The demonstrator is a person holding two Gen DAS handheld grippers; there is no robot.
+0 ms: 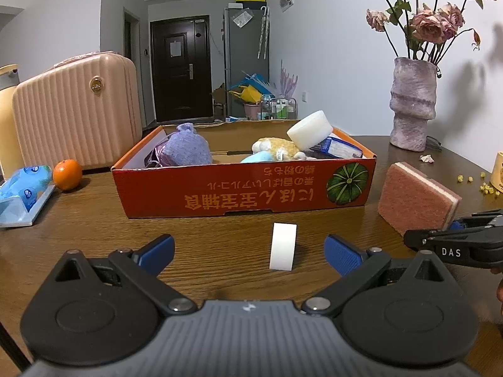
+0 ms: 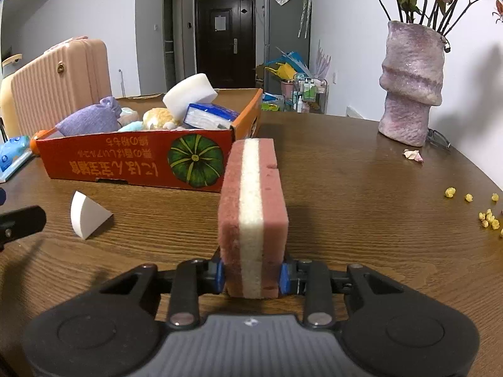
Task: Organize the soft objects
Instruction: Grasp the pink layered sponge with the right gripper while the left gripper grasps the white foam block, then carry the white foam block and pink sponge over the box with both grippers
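Observation:
My right gripper point(image 2: 253, 275) is shut on a pink sponge with a white middle layer point(image 2: 253, 216) and holds it on edge above the table, right of the red cardboard box point(image 2: 138, 165). The sponge also shows in the left wrist view point(image 1: 416, 202). My left gripper point(image 1: 250, 254) is open and empty, its blue pads either side of a small white wedge sponge point(image 1: 283, 246) standing on the table, seen too in the right wrist view point(image 2: 86, 215). The box point(image 1: 245, 191) holds a purple pouch point(image 1: 187, 146), a plush toy point(image 1: 276, 147), a white round sponge point(image 1: 309, 130) and a tissue pack point(image 1: 338, 149).
A pink suitcase point(image 1: 78, 110), an orange point(image 1: 67, 174) and a blue wipes pack point(image 1: 23, 188) sit left of the box. A purple vase with flowers point(image 2: 410, 84) stands at the right, with glasses, petals and yellow crumbs point(image 2: 489, 218) nearby.

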